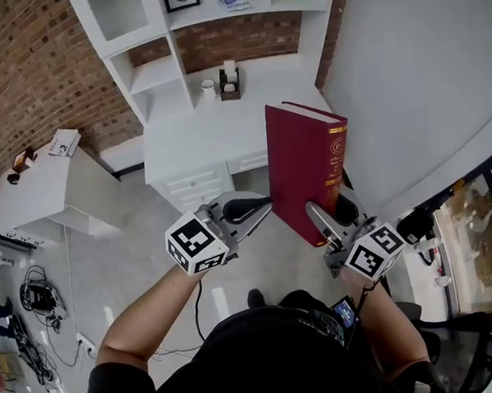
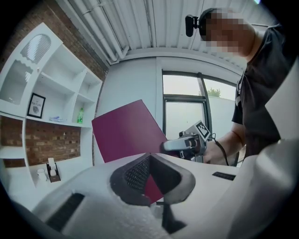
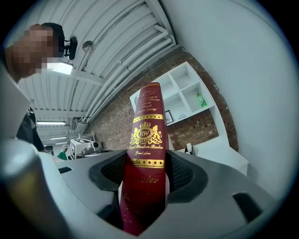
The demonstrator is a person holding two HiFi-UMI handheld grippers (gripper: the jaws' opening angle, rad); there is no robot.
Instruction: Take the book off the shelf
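Where the head view looks down, a thick dark-red hardback book with gold print on its spine point(image 1: 299, 170) stands upright in the air. It is clear of the white shelf unit point(image 1: 154, 46) and above the white desk point(image 1: 195, 140) at that unit's foot. The right gripper point(image 1: 331, 219) has the book's lower spine between its jaws. The left gripper point(image 1: 259, 206) points level at the opposite edge, its black fingertip touching the cover. A red brick wall point(image 1: 24, 73) runs behind the furniture.

In the left gripper view, the flat maroon cover tilts up past the jaws, with the right gripper beyond it. The left jaws are drawn close, and a wedge of maroon shows in the narrow gap. Whether the pads actually pinch the cover's edge I cannot tell from this angle.

In the right gripper view, the gilt spine rises straight up between the jaws. They stand wide, and both pads press against the book's two sides, clamping it firmly. The shelf unit stands well apart in the background.
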